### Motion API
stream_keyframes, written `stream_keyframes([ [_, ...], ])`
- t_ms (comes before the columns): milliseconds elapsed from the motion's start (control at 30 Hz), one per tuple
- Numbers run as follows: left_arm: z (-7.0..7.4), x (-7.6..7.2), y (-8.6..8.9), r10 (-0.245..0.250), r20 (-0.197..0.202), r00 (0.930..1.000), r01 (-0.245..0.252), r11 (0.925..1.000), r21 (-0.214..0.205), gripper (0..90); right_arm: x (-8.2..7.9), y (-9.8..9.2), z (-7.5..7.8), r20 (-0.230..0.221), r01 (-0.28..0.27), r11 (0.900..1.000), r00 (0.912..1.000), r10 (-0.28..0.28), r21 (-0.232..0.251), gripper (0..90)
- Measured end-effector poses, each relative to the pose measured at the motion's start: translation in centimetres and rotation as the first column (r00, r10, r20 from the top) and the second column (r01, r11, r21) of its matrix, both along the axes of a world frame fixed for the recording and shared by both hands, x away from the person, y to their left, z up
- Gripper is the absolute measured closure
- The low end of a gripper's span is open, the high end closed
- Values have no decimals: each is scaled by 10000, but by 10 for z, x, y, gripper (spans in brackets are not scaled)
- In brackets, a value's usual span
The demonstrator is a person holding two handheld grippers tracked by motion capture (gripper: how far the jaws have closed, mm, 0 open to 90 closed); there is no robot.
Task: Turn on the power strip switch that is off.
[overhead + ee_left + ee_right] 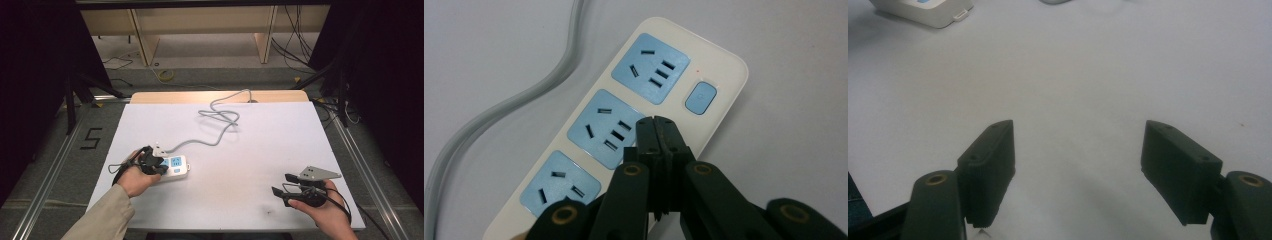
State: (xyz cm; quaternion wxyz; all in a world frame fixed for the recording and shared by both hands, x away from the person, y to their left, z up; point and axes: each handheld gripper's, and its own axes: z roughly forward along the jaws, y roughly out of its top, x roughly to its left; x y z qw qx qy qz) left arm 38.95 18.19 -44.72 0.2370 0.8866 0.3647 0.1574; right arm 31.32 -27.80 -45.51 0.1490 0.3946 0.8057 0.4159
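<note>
Even overhead light on the white table [260,150]; surroundings dark. Soft shadows. Near jaws slightly blurred in both gripper views.

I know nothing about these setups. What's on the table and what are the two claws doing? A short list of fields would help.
surface: white table
object: white power strip with three blue sockets and a blue button
cord: grey cable looping toward the far edge
left gripper: jaws shut together, tips over the power strip near its middle socket
right gripper: jaws wide open, holding nothing, above bare table
</note>
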Motion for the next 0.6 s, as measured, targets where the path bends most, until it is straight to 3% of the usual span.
stream_keyframes([
  [600, 0, 2, -2, -100, -63, 9999, 101, 9997, 220, 900, -1, 0, 1, -9, 38, 10000, 10000, -38, -45, 303],
])
